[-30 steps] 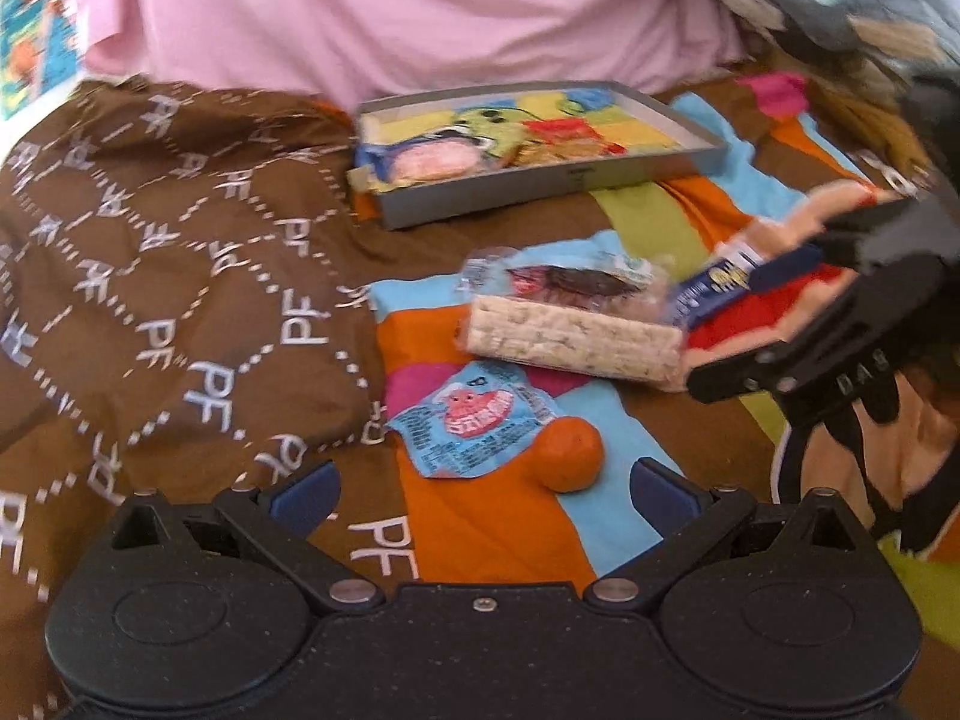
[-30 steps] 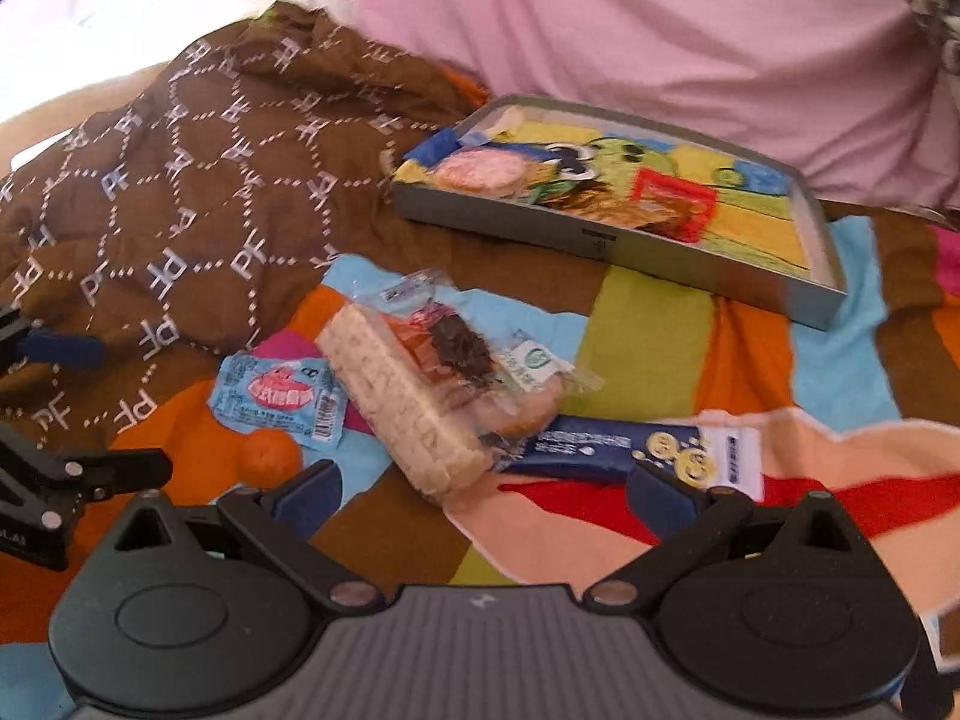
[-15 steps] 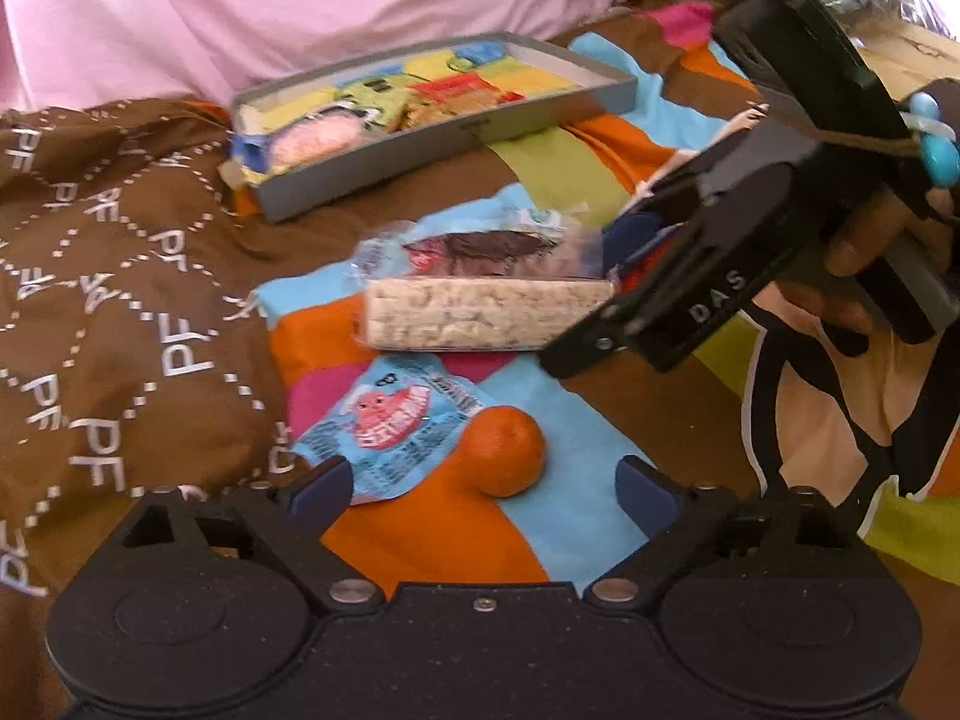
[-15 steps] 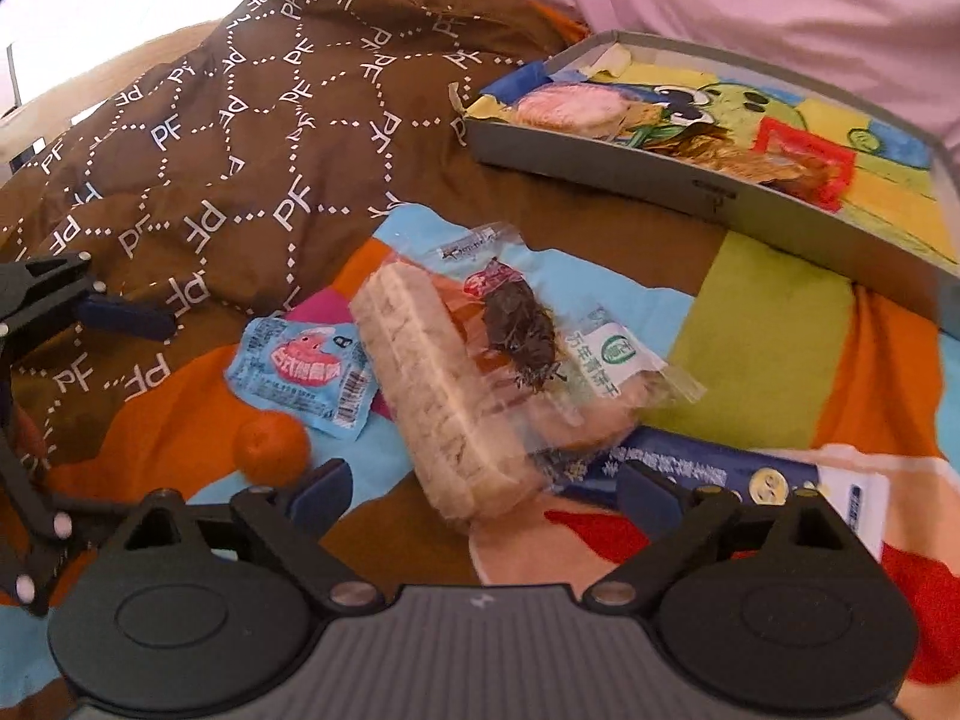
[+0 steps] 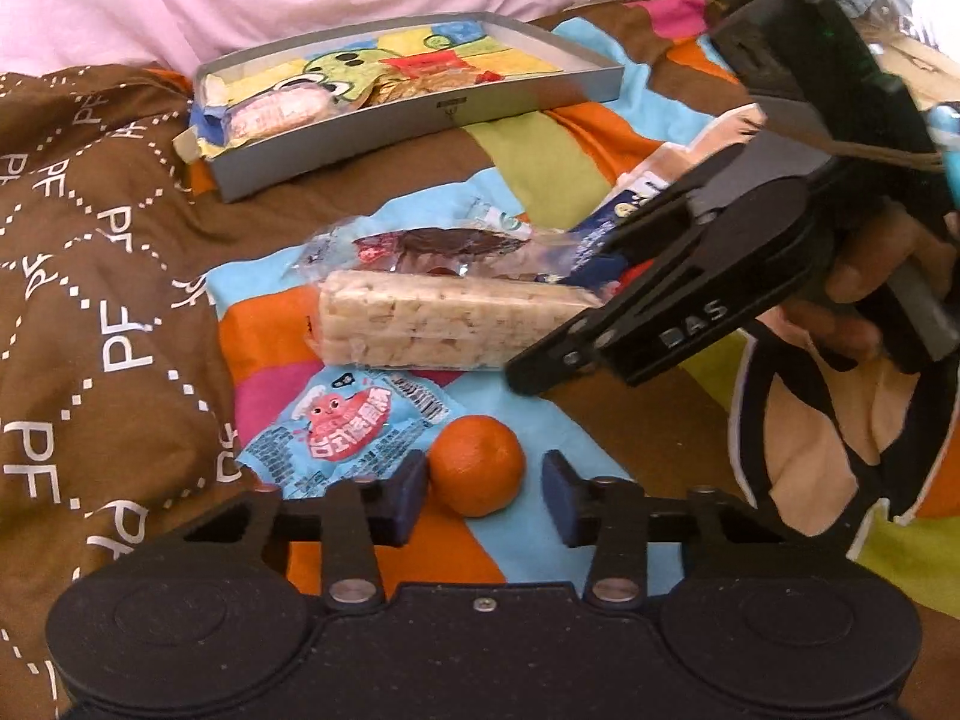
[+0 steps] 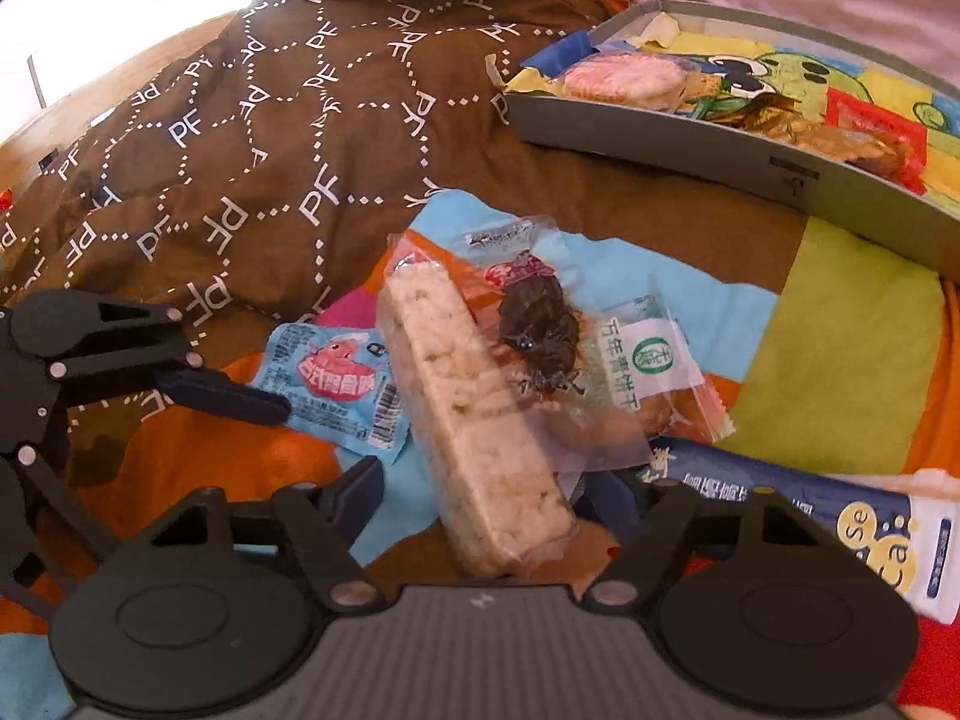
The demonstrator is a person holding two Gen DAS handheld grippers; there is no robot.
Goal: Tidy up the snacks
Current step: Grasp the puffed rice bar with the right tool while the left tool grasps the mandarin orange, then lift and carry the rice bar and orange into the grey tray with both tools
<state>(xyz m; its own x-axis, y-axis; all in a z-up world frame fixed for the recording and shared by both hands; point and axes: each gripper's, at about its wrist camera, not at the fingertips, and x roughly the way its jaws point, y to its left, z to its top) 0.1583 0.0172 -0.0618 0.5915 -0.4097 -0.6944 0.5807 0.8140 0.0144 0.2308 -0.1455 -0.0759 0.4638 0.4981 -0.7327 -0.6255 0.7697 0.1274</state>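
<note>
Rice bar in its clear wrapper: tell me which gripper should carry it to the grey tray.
Right. The right gripper already straddles the rice bar's near end, jaws closing around it. The left gripper is closing around the orange instead.

Glossy clear plastic wrapper (image 6: 480, 420), matt grey tray (image 5: 420, 120), soft printed cloth (image 5: 120, 240).

Bright daylight, washed-out glare at upper left of right view, soft shadows, fisheye bending at edges, mostly sharp
</note>
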